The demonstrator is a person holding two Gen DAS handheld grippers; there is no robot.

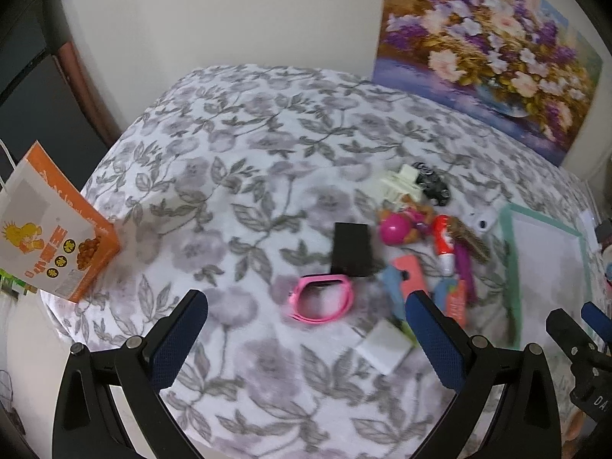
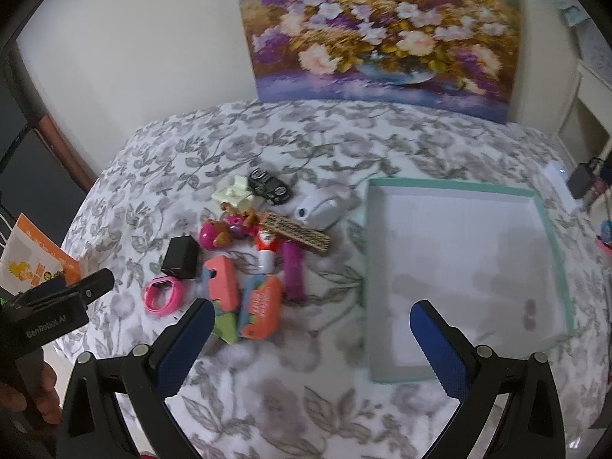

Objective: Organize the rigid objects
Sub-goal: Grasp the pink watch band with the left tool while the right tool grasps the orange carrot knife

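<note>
A heap of small items lies on the floral cloth: a pink wristband (image 1: 323,297) (image 2: 163,293), a black box (image 1: 352,249) (image 2: 180,257), a magenta ball (image 2: 210,236), a black toy car (image 2: 269,185), a red-and-white tube (image 2: 266,250), a coral case (image 2: 225,281) and a white mouse (image 2: 319,210). To the right sits an empty teal-rimmed white tray (image 2: 550,237) (image 1: 510,267). My left gripper (image 1: 306,306) is open, just short of the wristband. My right gripper (image 2: 311,315) is open too, hovering between the heap and the tray. Neither holds anything.
An orange and white carton (image 1: 57,237) stands at the table's left edge. A flower painting (image 2: 382,26) leans on the wall behind. A white square pad (image 1: 384,344) lies near my left gripper's right finger. A hand (image 2: 23,397) holds the left gripper.
</note>
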